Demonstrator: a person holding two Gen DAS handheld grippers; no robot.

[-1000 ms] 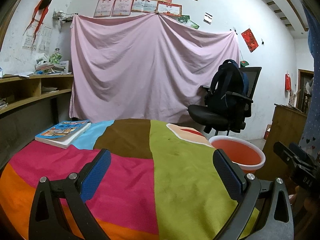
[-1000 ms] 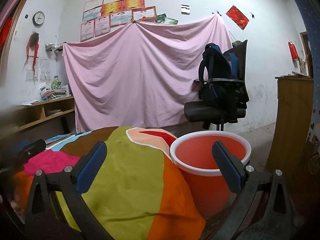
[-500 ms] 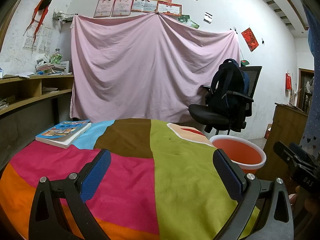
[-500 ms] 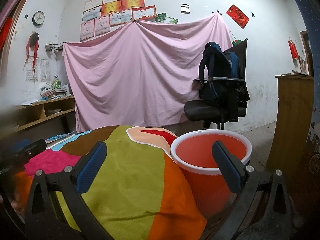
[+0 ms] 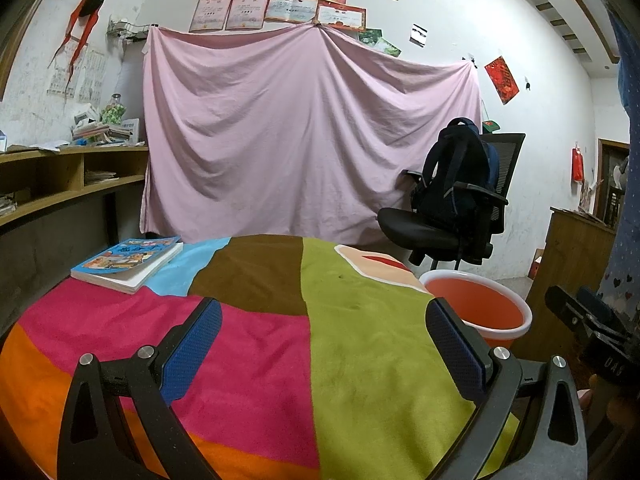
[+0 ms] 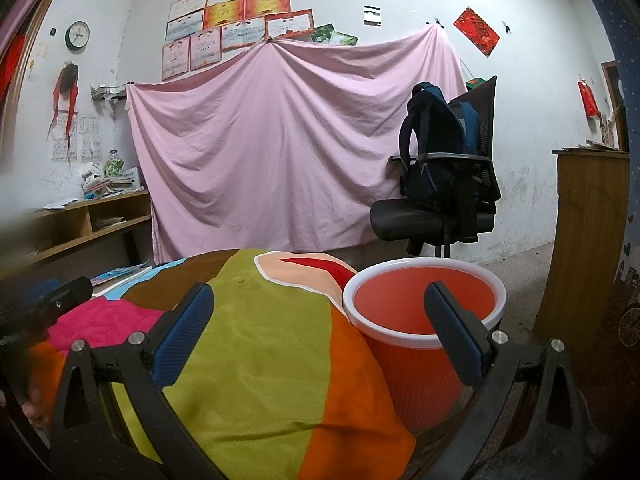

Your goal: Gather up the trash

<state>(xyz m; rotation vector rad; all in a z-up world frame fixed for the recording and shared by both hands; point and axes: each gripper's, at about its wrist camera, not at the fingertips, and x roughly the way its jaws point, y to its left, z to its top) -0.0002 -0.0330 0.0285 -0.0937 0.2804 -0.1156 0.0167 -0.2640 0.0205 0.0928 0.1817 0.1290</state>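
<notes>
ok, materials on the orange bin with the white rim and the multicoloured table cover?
The round orange bin with a white rim looks like moulded plastic: fine vertical ribs on the wall, a smooth, slightly glossy rim. The multicoloured patchwork table cover looks like soft fleece or plush fabric: matte, fuzzy nap, and it drapes in folds over the edge. The exact fibre can't be told.

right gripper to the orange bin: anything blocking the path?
Nothing visible. The right gripper is open and empty, and the orange bin stands just ahead beside the table's colourful cloth, mouth open. No trash shows on the cloth in either view.
</notes>
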